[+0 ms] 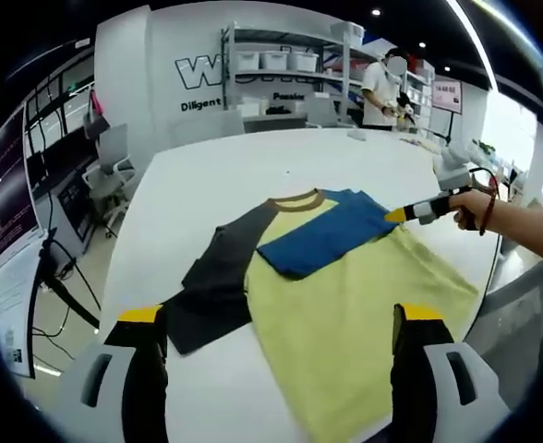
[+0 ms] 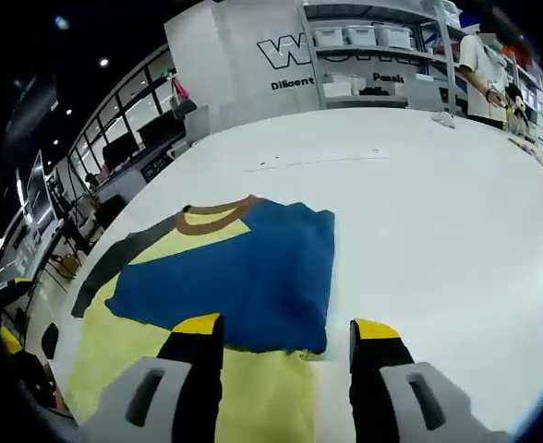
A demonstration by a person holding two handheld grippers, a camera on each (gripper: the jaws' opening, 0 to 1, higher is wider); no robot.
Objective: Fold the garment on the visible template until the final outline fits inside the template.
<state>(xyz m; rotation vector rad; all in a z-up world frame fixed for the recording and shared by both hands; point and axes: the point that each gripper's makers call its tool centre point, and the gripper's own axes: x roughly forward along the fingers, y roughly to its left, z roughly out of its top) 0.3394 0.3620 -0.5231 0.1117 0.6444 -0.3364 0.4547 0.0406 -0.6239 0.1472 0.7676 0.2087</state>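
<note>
The right hand-held gripper (image 2: 274, 334) hovers spread and empty over the blue sleeve (image 2: 244, 277), already folded across the yellow garment (image 1: 345, 305) on the white table (image 2: 438, 212). The left hand-held gripper (image 1: 281, 323) is spread too, near the dark sleeve (image 1: 216, 277), which likely folds in next.

Black jaws, yellow-tipped, on grey gripper (image 1: 281, 346) bodies.
</note>
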